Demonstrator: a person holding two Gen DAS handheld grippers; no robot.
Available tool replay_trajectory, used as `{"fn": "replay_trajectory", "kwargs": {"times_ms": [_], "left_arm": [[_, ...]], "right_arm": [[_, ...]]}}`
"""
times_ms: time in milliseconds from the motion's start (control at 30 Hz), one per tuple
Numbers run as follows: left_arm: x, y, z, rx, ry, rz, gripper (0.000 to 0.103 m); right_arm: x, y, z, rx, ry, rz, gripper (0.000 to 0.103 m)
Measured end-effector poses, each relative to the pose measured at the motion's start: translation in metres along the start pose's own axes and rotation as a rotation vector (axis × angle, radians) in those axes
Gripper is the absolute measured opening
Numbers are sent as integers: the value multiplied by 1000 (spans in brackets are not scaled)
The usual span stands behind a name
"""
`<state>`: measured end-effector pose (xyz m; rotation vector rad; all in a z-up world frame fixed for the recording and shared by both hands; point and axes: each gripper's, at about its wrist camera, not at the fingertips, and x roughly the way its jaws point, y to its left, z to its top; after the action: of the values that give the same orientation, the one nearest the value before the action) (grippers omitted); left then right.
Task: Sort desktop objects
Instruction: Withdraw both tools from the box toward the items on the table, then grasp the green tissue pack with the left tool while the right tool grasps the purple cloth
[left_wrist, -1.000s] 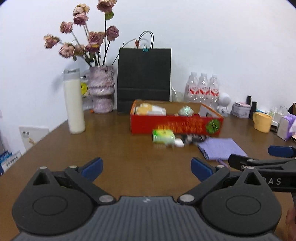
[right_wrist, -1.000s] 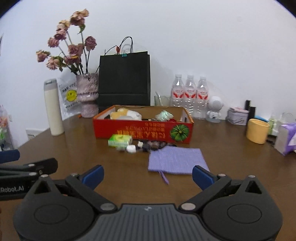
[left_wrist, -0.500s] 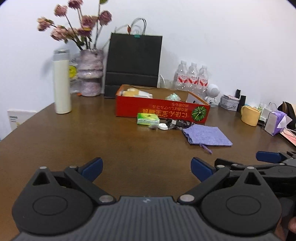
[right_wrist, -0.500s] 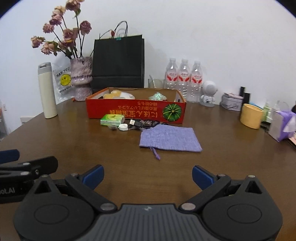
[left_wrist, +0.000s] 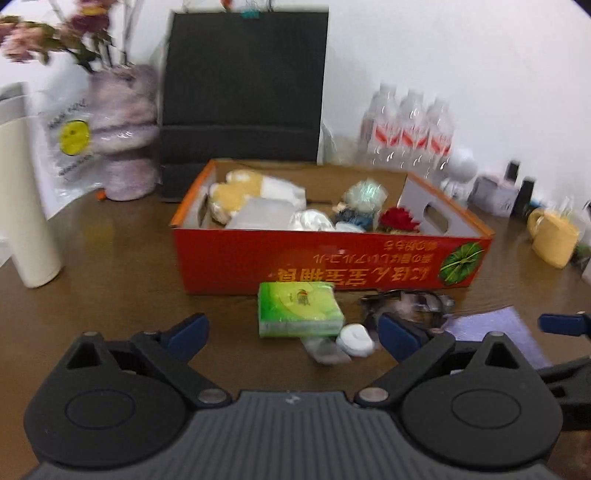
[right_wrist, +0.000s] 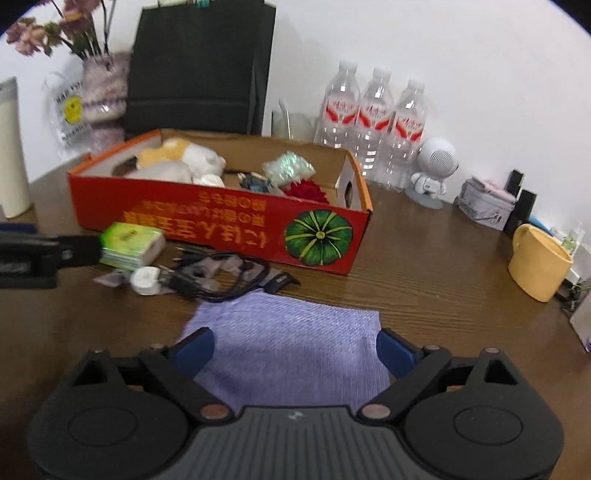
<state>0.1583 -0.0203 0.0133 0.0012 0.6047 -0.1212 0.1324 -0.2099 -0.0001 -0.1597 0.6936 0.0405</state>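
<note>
Purple pouch (right_wrist: 291, 343) beneath tilted, wide-spread right claw (right_wrist: 293, 350)

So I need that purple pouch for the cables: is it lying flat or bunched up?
Flat. The purple pouch lies spread on the table, its far edge straight, with nothing on it.

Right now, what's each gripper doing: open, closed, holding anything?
Left gripper: open, empty, jaws framing the green tissue pack.
Right gripper: open, empty, jaws just closing slightly above the purple pouch.

Green tissue pack (left_wrist: 299, 309) before red box (left_wrist: 332, 258) (jaws wide) on table (left_wrist: 110, 295)
</note>
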Motion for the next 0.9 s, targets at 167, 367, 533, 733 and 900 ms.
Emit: {"fn": "replay_trajectory", "kwargs": {"times_ms": [167, 367, 533, 733, 900], "left_arm": [[51, 1, 13, -13, 88, 23, 81], [60, 1, 14, -34, 97, -17, 54], [48, 2, 17, -38, 47, 22, 11], [38, 14, 17, -36, 55, -17, 14], [38, -5, 20, 35, 23, -62, 93]], "right_arm": [[18, -17, -5, 83, 50, 51, 86], [10, -21, -12, 75, 10, 111, 28], [4, -16, -9, 49, 6, 104, 8], [-58, -46, 5, 137, -159, 118, 5], [-80, -61, 2, 185, -171, 183, 6]]}}
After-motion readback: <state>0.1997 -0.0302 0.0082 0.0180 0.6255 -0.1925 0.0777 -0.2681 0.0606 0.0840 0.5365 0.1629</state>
